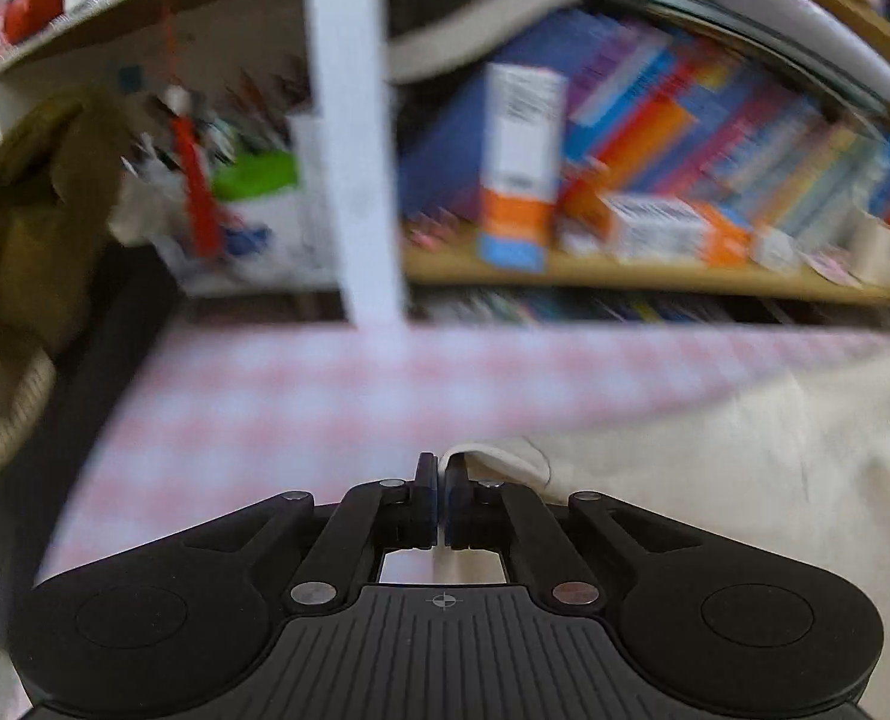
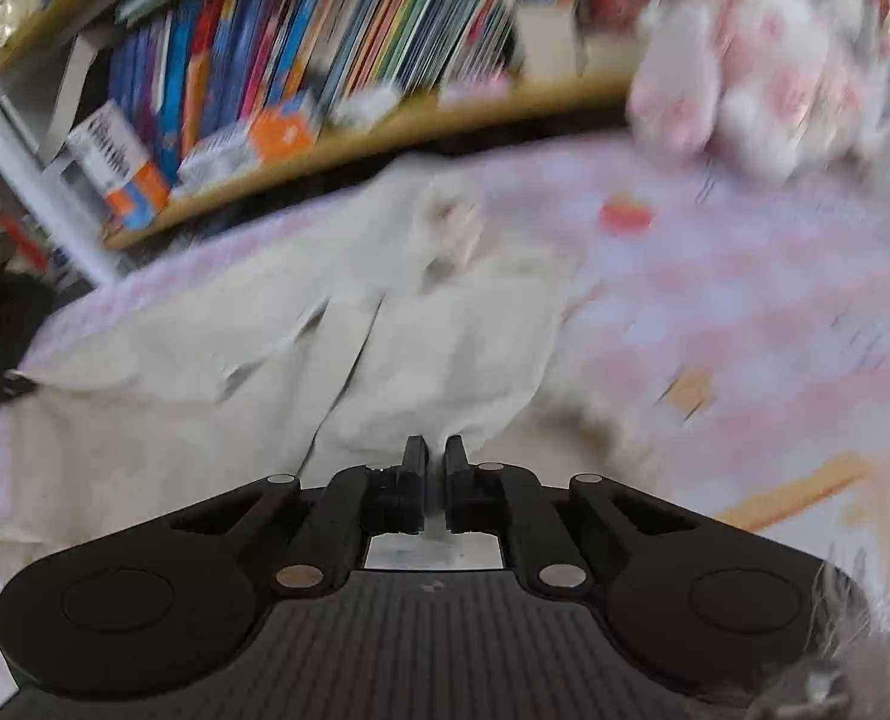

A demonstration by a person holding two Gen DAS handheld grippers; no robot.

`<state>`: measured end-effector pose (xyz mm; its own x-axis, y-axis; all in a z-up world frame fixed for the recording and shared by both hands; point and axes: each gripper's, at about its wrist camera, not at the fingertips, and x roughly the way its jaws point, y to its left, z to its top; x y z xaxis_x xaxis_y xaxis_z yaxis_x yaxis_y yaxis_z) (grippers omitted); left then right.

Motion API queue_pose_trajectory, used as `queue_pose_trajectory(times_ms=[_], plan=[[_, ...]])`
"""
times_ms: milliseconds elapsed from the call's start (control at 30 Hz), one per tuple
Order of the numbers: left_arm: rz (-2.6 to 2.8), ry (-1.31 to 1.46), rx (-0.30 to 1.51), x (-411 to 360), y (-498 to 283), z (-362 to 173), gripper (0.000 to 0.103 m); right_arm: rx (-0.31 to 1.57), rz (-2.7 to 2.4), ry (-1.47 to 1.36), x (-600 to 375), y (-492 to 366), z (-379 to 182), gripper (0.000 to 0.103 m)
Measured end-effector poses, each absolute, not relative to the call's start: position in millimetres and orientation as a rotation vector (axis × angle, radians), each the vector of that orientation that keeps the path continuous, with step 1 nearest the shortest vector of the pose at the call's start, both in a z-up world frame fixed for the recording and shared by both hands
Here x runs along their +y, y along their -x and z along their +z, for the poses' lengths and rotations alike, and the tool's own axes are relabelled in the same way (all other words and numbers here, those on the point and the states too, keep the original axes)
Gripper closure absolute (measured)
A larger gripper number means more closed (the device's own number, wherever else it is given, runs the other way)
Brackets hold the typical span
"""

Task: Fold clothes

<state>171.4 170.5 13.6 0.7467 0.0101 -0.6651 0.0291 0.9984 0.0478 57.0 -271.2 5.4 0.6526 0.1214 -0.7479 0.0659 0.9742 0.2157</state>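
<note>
One cream garment lies spread on the pink-and-white checked cloth that covers the surface, in front of a wooden bookshelf packed with a row of colourful books. Two grippers are at work. The left gripper has its jaws drawn together with a thin edge of the cream fabric pinched between them, at the garment's near left border. The right gripper is likewise closed down, a fold of the same garment caught in the narrow slit between its fingers. Two orange-and-white boxes stand on the shelf; both views are blurred.
</note>
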Motion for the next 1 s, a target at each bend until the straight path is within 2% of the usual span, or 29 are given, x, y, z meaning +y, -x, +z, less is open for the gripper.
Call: queue_pose_trajectory(times_ms=[233, 433, 733, 833, 900, 933, 967, 1000], plan=[[0.04, -0.077, 0.748, 194, -227, 9, 0.102, 0.831, -0.138, 0.042, -310, -78, 28, 0.098], [0.031, -0.116, 0.775, 187, -240, -6, 0.102, 0.831, -0.308, 0.277, -349, -121, 20, 0.098], [0.034, -0.151, 0.809, 168, -246, -23, 0.101, 0.812, -0.4, 0.462, -367, -176, 1, 0.098], [0.029, -0.152, 0.835, 165, -244, -21, 0.09, 0.862, -0.376, 0.44, -365, -195, -8, 0.098], [0.017, -0.166, 0.85, 165, -240, -16, 0.077, 0.883, -0.354, 0.422, -363, -198, -12, 0.089], [0.019, -0.182, 0.844, 164, -235, -10, 0.06, 0.884, -0.342, 0.415, -362, -197, -12, 0.072], [0.026, -0.197, 0.826, 163, -229, -5, 0.044, 0.865, -0.329, 0.41, -361, -193, -9, 0.063], [0.031, -0.212, 0.793, 161, -221, 2, 0.038, 0.839, -0.316, 0.405, -358, -188, -5, 0.054]])
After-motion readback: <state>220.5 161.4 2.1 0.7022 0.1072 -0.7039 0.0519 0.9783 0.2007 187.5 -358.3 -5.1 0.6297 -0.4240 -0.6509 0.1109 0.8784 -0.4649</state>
